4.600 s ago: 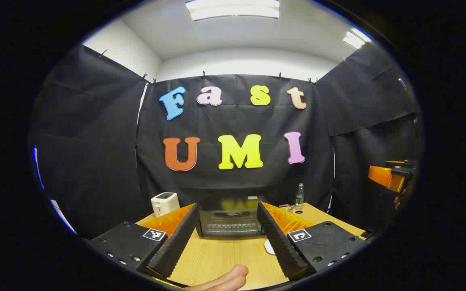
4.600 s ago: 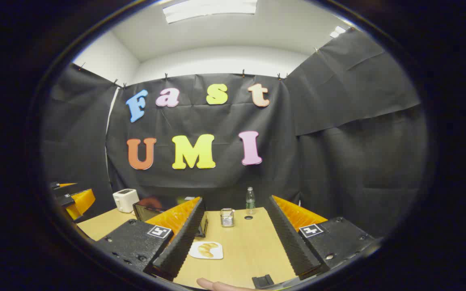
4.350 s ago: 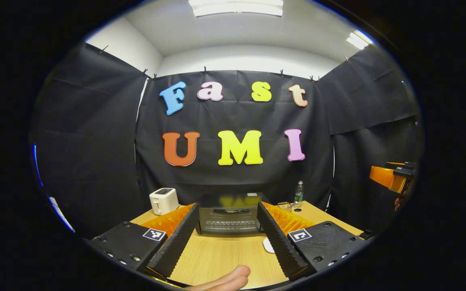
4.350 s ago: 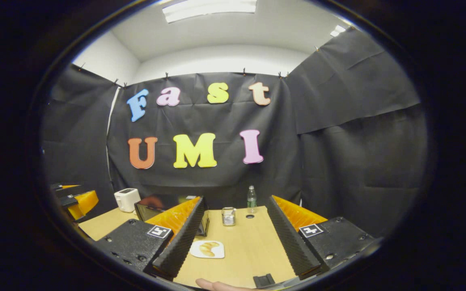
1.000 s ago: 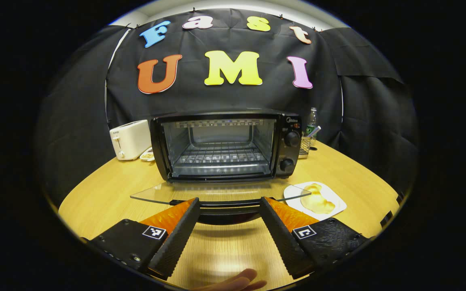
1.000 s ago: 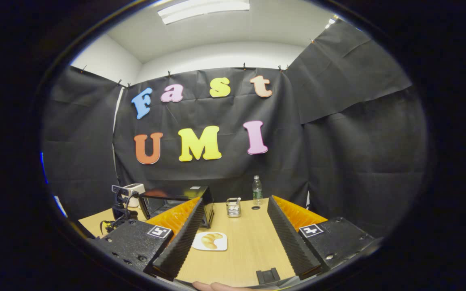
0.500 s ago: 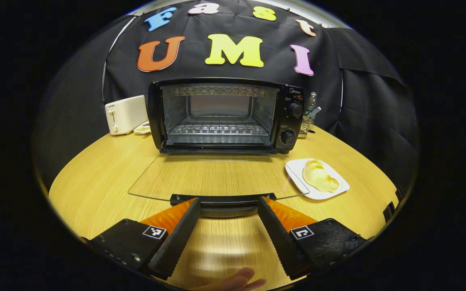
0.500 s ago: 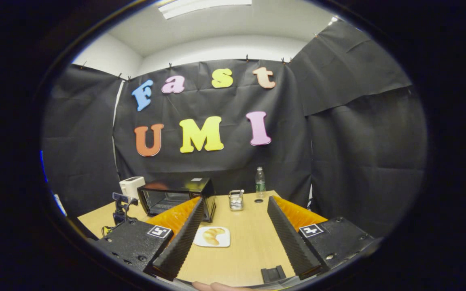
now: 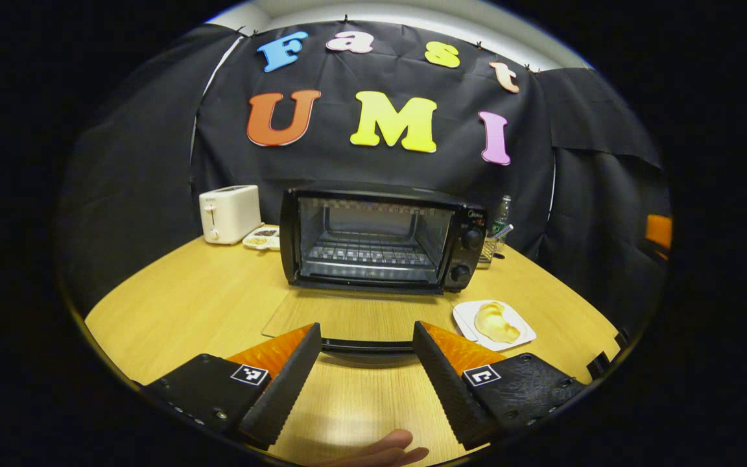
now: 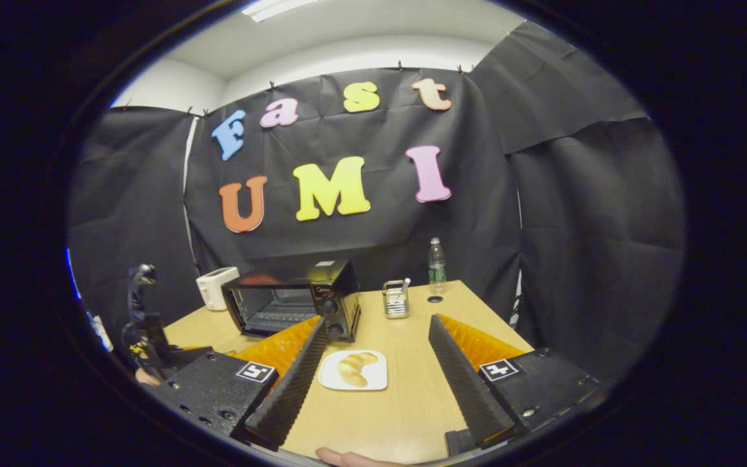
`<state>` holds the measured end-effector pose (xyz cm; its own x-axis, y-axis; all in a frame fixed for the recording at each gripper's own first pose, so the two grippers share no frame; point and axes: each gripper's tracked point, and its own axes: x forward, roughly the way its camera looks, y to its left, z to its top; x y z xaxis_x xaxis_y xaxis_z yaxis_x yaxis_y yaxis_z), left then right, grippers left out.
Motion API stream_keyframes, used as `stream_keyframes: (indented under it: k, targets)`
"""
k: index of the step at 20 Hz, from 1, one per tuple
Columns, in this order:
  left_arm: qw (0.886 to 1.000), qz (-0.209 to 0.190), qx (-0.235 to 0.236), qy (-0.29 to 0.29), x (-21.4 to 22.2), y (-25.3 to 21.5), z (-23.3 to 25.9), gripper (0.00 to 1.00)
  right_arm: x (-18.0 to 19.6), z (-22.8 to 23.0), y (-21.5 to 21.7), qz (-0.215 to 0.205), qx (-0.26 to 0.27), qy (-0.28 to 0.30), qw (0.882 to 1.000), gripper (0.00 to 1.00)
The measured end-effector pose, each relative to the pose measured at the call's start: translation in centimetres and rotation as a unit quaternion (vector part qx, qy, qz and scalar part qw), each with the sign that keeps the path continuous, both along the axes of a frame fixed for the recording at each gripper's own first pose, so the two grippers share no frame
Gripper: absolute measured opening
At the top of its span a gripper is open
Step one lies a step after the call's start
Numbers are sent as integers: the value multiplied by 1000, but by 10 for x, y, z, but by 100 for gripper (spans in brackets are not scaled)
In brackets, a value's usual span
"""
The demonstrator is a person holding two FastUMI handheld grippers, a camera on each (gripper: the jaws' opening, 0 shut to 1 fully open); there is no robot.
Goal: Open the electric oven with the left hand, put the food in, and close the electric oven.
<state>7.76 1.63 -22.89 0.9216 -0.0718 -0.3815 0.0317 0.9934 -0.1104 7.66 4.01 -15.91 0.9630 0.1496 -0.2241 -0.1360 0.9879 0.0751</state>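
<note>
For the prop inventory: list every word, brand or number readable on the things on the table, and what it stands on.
None can be read.
On the oven: a small brand mark above the knobs, too small to read.
On the toaster: tiny print on its front, blurred.
On the bottle: a label, too small to read.

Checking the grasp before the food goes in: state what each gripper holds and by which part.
Nothing is held. The left gripper has its fingers open, with the oven door handle between them but not pinched. The right gripper is open above the table.
</note>
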Motion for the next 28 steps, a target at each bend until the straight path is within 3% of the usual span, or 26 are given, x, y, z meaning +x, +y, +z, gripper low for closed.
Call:
stream_keyframes:
  k: [3, 8, 10, 13, 15, 19, 22, 23, 28]
  targets:
    - [998, 8, 39, -44, -20, 14, 48, 93, 31, -43, 19, 16, -15, 44, 999, 96]
    - [994, 10, 39, -101, -49, 19, 114, 93, 73, -117, 53, 60, 0, 126, 990, 100]
    - [990, 22, 53, -130, -59, 32, 141, 93, 86, -145, 51, 56, -7, 157, 986, 100]
    - [986, 29, 38, -157, -68, 36, 163, 93, 94, -179, 66, 80, -3, 198, 977, 93]
    - [986, 26, 21, -162, -75, 34, 165, 93, 101, -196, 74, 94, 3, 220, 971, 98]
    - [987, 22, 16, -158, -83, 32, 160, 93, 104, -223, 78, 94, -10, 257, 962, 82]
    - [985, 19, 34, -166, -82, 34, 159, 93, 116, -227, 77, 84, -28, 243, 966, 74]
    - [986, 16, 33, -164, -83, 31, 156, 93, 117, -227, 79, 85, -30, 243, 966, 60]
    - [988, 16, 23, -153, -85, 34, 149, 93, 115, -215, 84, 93, -2, 217, 972, 48]
